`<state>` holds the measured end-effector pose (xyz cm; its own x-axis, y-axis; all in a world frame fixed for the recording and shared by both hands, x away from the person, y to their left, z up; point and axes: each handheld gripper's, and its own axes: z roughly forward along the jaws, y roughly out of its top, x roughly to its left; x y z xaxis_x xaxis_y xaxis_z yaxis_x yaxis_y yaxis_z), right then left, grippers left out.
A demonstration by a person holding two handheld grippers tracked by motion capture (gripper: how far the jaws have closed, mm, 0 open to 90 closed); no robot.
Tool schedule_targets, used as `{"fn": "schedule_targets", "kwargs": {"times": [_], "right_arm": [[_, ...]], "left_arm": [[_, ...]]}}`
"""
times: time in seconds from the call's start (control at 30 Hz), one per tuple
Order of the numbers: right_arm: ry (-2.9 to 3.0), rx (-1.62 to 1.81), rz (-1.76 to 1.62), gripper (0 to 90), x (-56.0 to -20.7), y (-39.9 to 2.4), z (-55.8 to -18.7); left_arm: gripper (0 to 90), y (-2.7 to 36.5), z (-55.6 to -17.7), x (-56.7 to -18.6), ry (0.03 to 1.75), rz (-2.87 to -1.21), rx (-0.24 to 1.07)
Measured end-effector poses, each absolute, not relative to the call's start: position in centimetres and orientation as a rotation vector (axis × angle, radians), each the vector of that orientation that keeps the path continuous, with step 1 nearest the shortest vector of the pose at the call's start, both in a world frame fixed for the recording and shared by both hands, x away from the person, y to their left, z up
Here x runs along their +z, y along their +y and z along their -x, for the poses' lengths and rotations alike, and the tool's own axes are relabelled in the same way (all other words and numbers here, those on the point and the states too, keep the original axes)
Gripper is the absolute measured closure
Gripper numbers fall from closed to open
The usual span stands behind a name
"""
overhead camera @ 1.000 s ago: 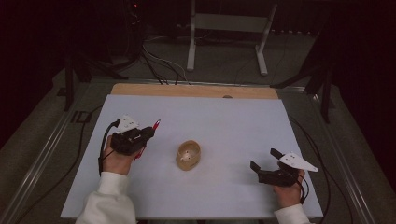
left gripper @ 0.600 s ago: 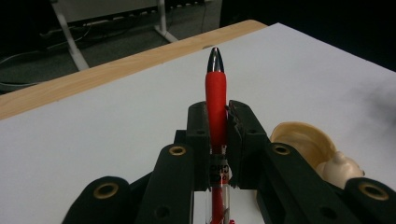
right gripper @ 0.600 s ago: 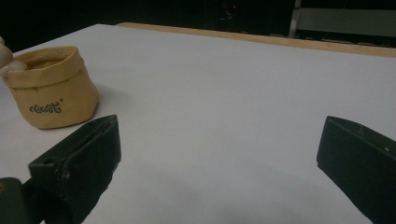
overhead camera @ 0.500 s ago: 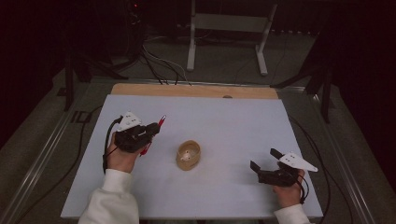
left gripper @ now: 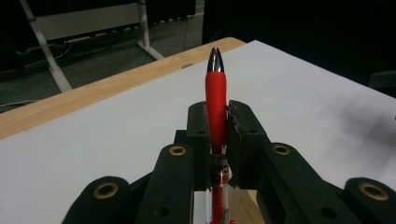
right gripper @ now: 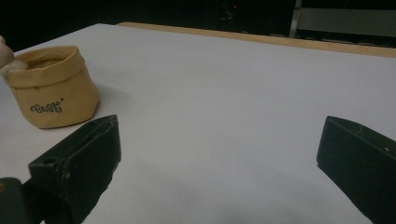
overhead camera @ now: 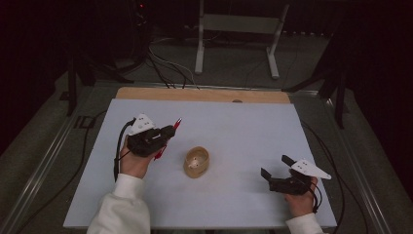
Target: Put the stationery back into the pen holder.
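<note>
Hands in white sleeves reach onto my white worktop (overhead camera: pixel 234 122) from the near edge, each holding a black two-jaw gripper.

I see my left gripper (overhead camera: pixel 168 132) held above the left part of the worktop, pointing away from me and toward the right. Its jaws are closed tight on a red pen (left gripper: pixel 215 100). In the left gripper view, the pen stands straight up between the two jaws, its red barrel capped by a silver tip that pokes out beyond them. From the high view, the pen's red tip (overhead camera: pixel 177 123) sticks out ahead of the gripper, and its other end shows below the gripper body.

My right gripper (overhead camera: pixel 276 166) sits low at the right near corner of the worktop, with its jaws spread wide apart and nothing between them. In the right gripper view, the two black jaws frame a bare stretch of white surface.

A small tan pouch (overhead camera: pixel 197 162) shaped like a rolled-top sack stands upright on the worktop, just beyond and to the right of my left gripper, and well apart from my right gripper, off to its left. The right gripper view shows dark lettering on the pouch's side (right gripper: pixel 51 86); I cannot read it clearly.
</note>
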<state>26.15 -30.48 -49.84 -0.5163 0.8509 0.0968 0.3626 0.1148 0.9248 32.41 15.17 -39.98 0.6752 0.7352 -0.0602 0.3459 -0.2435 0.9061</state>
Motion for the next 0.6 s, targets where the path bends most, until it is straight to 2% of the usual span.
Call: {"fn": "schedule_targets", "kwargs": {"times": [0.6], "right_arm": [[1.935,1.395,-1.176,0.2,-49.8,-30.5,-26.2]], "left_arm": [[80.7,12.9,-33.3,-39.6,0.796,-1.838,0.440]]}}
